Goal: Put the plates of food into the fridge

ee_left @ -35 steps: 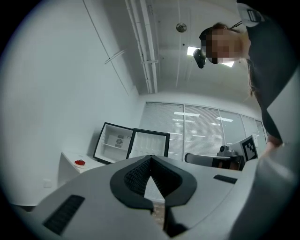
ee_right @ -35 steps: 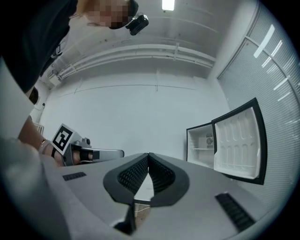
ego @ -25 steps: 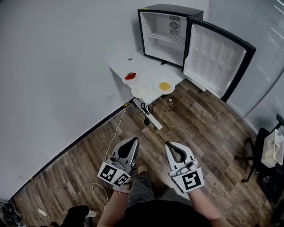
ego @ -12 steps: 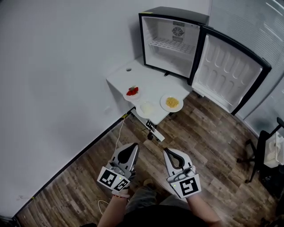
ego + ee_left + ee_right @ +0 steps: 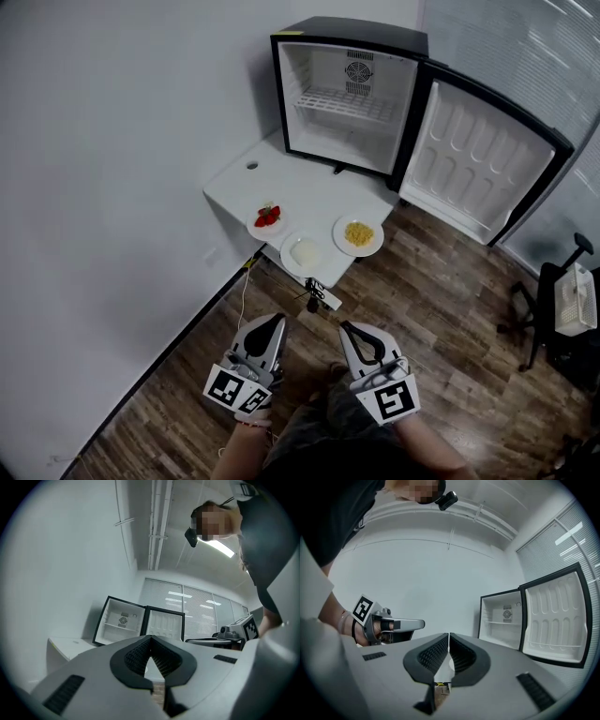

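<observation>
**BOTH GRIPPERS CLENCHED, PLATES STRAIGHT AHEAD**

Your left gripper (image 5: 272, 324) is low over the wood floor. Its jaws are clenched tip to tip with nothing between them.

All three plates lie ahead of both grippers and well apart from them, along the near side of the white table (image 5: 281, 178).

- The plate of red food (image 5: 268, 218) is leftmost.
- The plate of white food (image 5: 305, 251) sits at the near corner, closest to you.
- The plate of yellow food (image 5: 358, 233) sits by the right edge.

Your right gripper (image 5: 349, 331) is likewise clenched on nothing.

From this stance, the left gripper looks nearer the red plate and the right gripper nearer the yellow one. The white plate lies between the two lines of approach.

The plates are round, so no long axis governs the grasp, and any near rim should serve. Release the jaws before you reach a rim.

The mini fridge (image 5: 352, 30) stands at the far end of the table with its opening facing you. Its door (image 5: 478, 164) is swung out to the right.
</observation>
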`<state>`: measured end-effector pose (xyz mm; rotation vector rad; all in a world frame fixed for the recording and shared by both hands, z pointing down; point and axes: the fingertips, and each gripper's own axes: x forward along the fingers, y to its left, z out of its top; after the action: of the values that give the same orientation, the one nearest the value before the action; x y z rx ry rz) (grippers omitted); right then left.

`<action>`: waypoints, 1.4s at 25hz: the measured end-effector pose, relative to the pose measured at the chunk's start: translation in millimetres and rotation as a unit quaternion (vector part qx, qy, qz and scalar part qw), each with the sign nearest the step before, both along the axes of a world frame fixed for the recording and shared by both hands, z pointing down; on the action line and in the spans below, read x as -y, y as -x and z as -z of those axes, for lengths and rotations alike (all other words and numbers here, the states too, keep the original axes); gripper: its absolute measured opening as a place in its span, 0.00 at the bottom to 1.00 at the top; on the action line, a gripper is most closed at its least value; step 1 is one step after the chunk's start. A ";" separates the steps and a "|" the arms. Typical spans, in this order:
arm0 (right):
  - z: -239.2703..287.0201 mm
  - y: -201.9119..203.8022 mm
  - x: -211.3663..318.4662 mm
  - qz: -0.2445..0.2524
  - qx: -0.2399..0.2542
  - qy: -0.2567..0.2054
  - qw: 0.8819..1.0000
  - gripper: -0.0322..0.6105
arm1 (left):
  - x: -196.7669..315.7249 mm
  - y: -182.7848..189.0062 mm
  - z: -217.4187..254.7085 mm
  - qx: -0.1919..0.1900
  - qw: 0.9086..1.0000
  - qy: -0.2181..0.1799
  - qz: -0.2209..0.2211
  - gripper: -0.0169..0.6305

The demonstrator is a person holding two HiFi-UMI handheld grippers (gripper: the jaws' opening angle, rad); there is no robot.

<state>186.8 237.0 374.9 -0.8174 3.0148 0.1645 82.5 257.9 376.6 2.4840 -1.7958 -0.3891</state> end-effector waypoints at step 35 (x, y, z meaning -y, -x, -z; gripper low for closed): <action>-117.9 16.2 244.9 -0.209 -0.115 0.182 0.954 0.17 | 241.1 77.2 -28.4 -0.004 0.996 0.012 -0.091 0.04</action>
<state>170.6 -8.0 492.8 -1.5681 3.0769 -0.3313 5.4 16.8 405.0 2.5970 -1.5439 -0.3641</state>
